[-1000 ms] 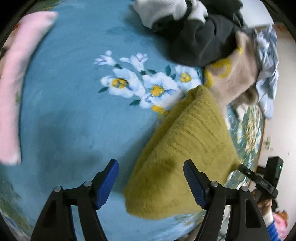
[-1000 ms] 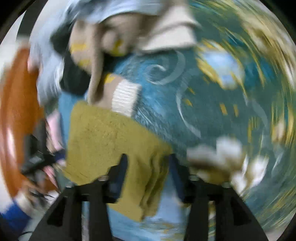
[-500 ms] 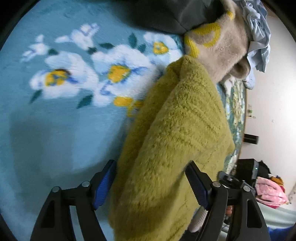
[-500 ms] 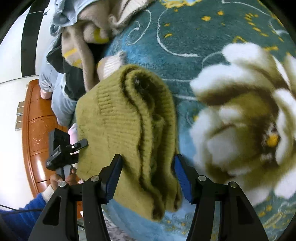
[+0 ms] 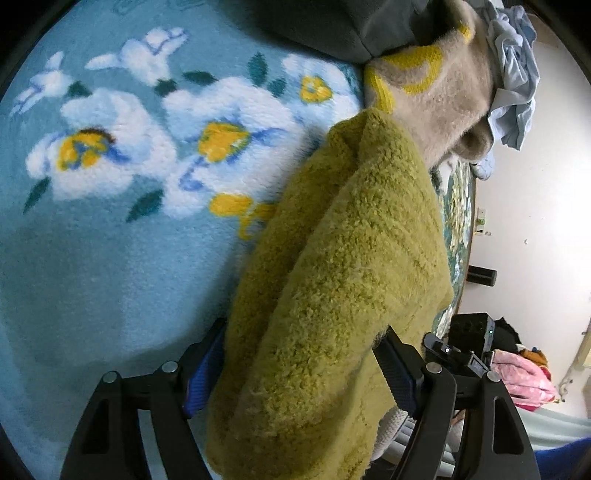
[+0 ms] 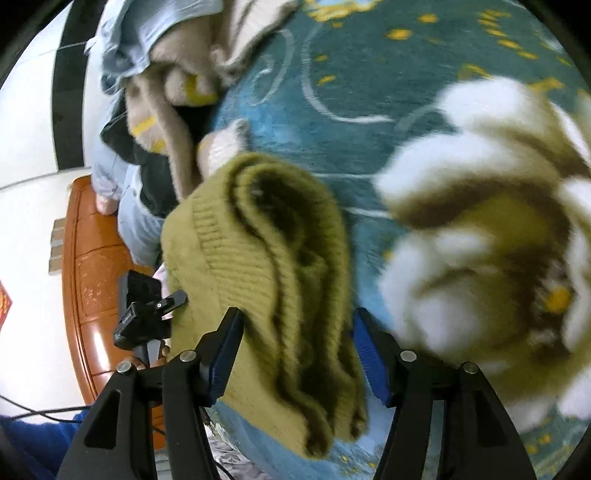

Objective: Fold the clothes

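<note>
A blue rug point(image 5: 110, 266) with white flowers fills the left wrist view, and in the right wrist view the same rug point(image 6: 369, 92) runs to darker teal with a big, blurred white bloom. No writing or label can be read anywhere. On it lies the folded olive sweater point(image 5: 343, 295), thick and fuzzy, its stacked layers showing end-on in the right wrist view point(image 6: 269, 266). Beyond its far end sits a pile of clothes: a beige knit point(image 5: 443, 99) with yellow marks touching the sweater, a dark garment point(image 5: 332, 26) above that, a pale blue shirt point(image 5: 513, 74) at the edge. The left hand-held gripper point(image 5: 295, 373) is spread wide, straddling the sweater's near end, the left blue pad against the wool and the right pad just beside it; whether it squeezes, I cannot tell. The right hand-held gripper point(image 6: 299, 358) is likewise wide, pads on either side of the folded layers, the left pad touching the knit, not visibly clamped. A brown wooden bench point(image 6: 92, 277) edges the rug at left.
</note>
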Demonstrator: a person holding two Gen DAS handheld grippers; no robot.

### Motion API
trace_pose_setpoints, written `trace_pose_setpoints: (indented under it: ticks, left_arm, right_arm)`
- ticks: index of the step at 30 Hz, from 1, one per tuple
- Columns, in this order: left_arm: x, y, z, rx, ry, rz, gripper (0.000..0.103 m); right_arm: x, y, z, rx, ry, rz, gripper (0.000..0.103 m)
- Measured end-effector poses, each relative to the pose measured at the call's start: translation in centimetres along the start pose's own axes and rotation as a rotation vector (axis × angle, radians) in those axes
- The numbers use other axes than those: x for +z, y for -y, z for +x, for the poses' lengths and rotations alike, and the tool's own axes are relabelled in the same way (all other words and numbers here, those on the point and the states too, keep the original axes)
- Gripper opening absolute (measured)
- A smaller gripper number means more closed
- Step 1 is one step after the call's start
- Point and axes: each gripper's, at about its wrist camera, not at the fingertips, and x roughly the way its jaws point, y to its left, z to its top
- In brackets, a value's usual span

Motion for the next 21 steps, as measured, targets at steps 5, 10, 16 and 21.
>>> trace_pose_setpoints:
  ticks: [5,10,16,21]
  left_arm:
    - [0.6,-0.3,0.2,-0.014,-0.012,-0.011,0.08]
    - [0.3,-0.5,0.2,-0.04,0.012,-0.054,0.079]
    - [-0.8,-0.4,0.5,-0.032,0.021,-0.05,0.078]
    - [-1.2,0.6,0.3,0.07,0.01,0.013,0.055]
  right_arm:
    - [2.2,-1.4,1.4,0.032,0.012,-0.032,0.063]
    - [1.0,-0.4,0.8,0.079,0.015,0.026,0.063]
    - [-1.7,0.4,1.3,0.075,-0.006,0.087,0.06]
    - [-0.6,-0.6,1.7,0.019,-0.013,0.112,0.049]
